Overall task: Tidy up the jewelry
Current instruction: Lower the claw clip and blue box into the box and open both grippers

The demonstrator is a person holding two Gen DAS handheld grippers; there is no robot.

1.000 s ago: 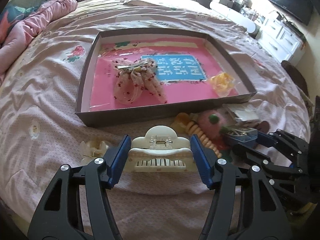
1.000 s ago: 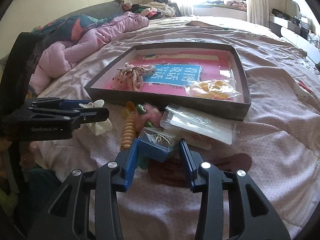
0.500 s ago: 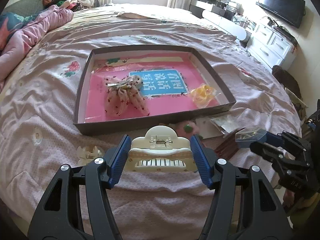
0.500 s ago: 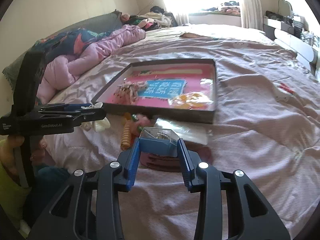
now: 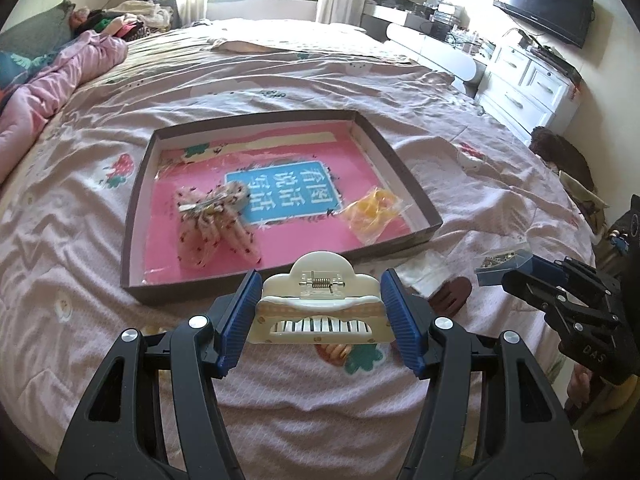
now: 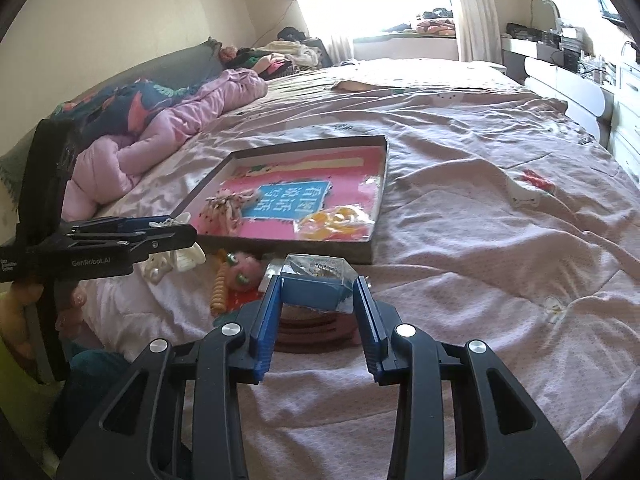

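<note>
Tongs [image 5: 320,316]: black arms showing blue ribbed pads.
Clip [image 5: 320,308]: showing cream with a tan dotted band.
Box [image 6: 316,290]: showing blue under a clear lid.
Tray [image 5: 132,216]: dark brown walls showing a pink floor with a blue panel of white characters.
Bow [image 5: 212,224]: showing beige with red specks.
Bag [image 5: 372,212]: showing yellow through clear plastic.
Bed [image 5: 460,168]: showing pale pink with small prints.

1. The cream hair claw [image 5: 320,308] looks like glossy plastic, with a bright metal spring on top.
2. The gripper pads [image 5: 240,312] are ribbed blue; the arms are matt black with shiny metal rivets.
3. The tray [image 5: 132,216] seems matt brown card, its pink floor glossy.
4. The small packet [image 6: 318,276] is clear crinkled film over blue card.
5. The bedspread [image 5: 460,184] is soft, wrinkled, printed cloth.
</note>
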